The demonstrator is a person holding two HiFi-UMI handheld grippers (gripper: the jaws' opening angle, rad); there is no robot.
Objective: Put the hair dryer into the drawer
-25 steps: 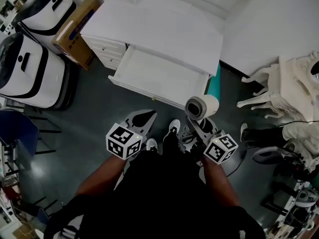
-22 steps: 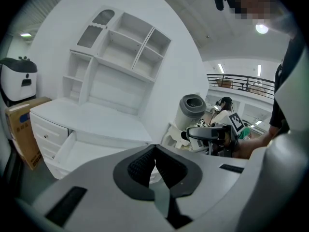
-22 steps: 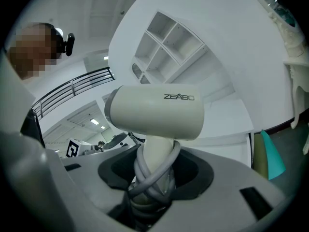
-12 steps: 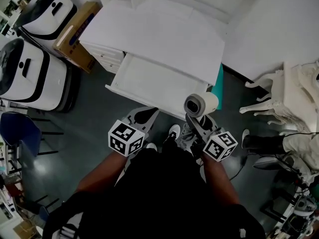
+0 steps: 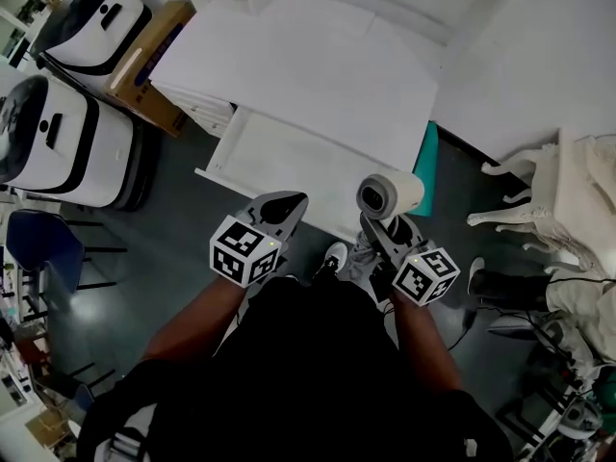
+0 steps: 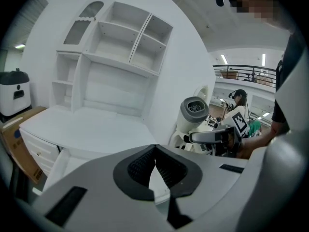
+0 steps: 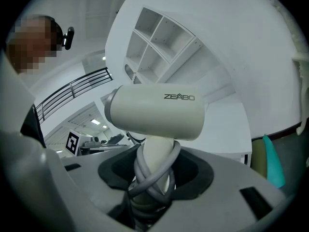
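Hair dryer (image 5: 388,194) (cord-wrapped) in right hand-held gripper (image 5: 378,225).

The left gripper (image 5: 287,203) points forward over the near edge of the drawer (image 5: 279,157), its jaws pressed together with nothing between them; the right gripper (image 5: 383,227) sits beside it, just off the drawer's near right corner, jaws clamped on the cord-wrapped handle of the hair dryer (image 5: 389,195), which stands upright above them; both bare forearms reach forward from the torso, roughly parallel, elbows bent.
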